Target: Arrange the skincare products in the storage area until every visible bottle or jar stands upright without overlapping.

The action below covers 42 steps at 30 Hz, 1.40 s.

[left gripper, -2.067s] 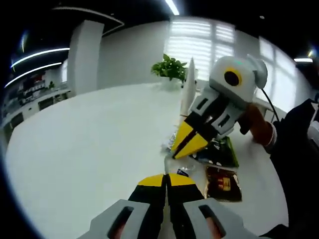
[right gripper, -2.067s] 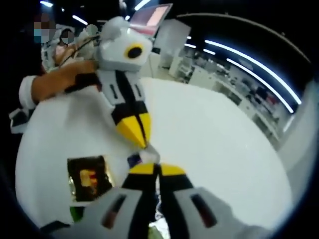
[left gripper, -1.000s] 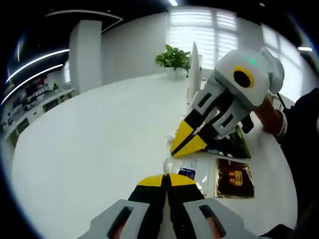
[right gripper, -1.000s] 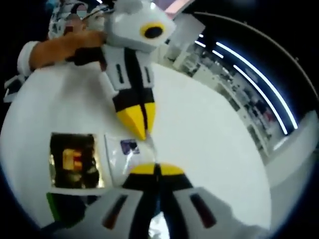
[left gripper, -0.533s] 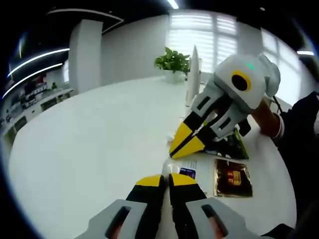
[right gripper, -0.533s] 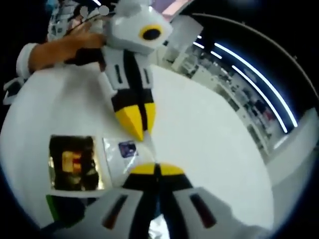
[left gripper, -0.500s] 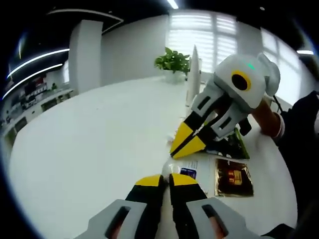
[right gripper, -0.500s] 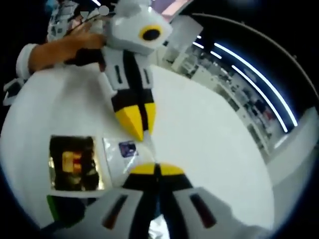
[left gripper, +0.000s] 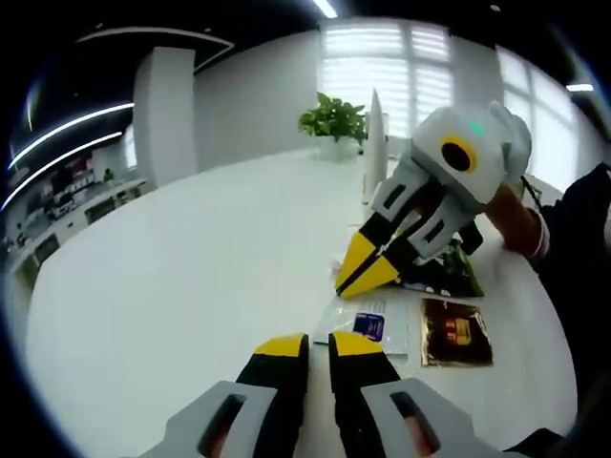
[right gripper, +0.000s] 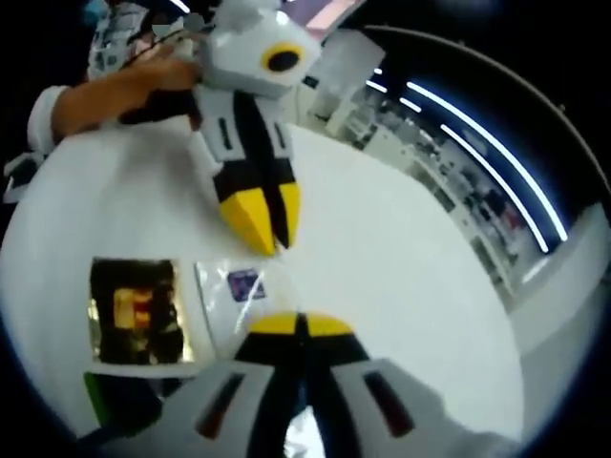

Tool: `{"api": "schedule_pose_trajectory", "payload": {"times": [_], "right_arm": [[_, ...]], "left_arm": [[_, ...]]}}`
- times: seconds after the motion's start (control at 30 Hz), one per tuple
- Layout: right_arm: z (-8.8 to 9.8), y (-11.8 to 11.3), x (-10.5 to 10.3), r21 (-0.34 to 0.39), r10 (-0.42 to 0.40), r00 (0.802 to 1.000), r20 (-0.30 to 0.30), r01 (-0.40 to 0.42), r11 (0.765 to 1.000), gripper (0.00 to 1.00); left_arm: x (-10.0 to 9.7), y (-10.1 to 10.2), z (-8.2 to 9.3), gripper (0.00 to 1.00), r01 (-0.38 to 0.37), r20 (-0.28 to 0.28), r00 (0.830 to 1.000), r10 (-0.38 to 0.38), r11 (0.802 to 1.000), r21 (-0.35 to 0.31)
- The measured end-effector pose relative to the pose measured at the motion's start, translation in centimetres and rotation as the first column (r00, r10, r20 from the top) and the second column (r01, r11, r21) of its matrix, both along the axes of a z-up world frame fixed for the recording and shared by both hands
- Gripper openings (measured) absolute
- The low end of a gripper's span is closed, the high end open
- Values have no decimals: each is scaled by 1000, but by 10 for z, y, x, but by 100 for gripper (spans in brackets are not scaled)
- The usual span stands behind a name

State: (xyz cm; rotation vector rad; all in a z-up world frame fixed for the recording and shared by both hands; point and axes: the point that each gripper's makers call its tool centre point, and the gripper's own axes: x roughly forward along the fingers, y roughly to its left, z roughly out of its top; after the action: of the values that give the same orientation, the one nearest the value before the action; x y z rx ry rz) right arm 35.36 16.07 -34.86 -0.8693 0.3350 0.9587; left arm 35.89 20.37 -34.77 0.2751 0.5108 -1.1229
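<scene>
Your left hand-held gripper (left gripper: 320, 345) stands slightly spread, your right hand-held gripper (right gripper: 298, 324) pressed together; the flat white sachet (left gripper: 370, 324) on the counter (left gripper: 191, 277) looks light, limp, slippery: pinch an edge.

white table (left gripper: 172, 286), potted plant (left gripper: 334, 118), possibly monitor (left gripper: 374, 143)

Office: blinds (left gripper: 387, 57), strip lights (right gripper: 487, 100)

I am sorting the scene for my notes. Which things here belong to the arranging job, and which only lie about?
For the job:
- clear sachet with a blue label, flat on the white table
- gold foil sachet
- green packet
- left gripper
- right gripper

Lying about:
- potted plant
- white upright panel

No bottle or jar is visible.
</scene>
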Motion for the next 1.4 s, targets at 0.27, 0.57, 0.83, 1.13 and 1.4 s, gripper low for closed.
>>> {"api": "schedule_pose_trajectory", "payload": {"times": [0.27, 0.57, 0.83, 1.13, 1.4], "right_arm": [[0, 0, -3, 13, -21, 1000, -14, 21, 1000, 0], [-1, 0, -2, 39, -58, 997, -43, 60, 997, 0], [-1, 1, -1, 45, -67, 996, -50, 70, 997, 0], [0, 1, 0, 40, -70, 996, -46, 72, 997, 0], [0, 3, 2, 32, -56, 998, -20, 57, 998, 0]], "left_arm": [[-14, -15, 4, 5, 63, 2, 998, -63, 998, -21], [-21, -23, -4, 5, 94, -11, 995, -94, 996, -4], [-19, -19, -6, 3, 70, -8, 998, -70, 997, 15], [-17, -17, -7, 3, 60, -9, 998, -60, 998, 13], [-19, -18, -7, 2, 66, -11, 998, -66, 998, 12]]}}
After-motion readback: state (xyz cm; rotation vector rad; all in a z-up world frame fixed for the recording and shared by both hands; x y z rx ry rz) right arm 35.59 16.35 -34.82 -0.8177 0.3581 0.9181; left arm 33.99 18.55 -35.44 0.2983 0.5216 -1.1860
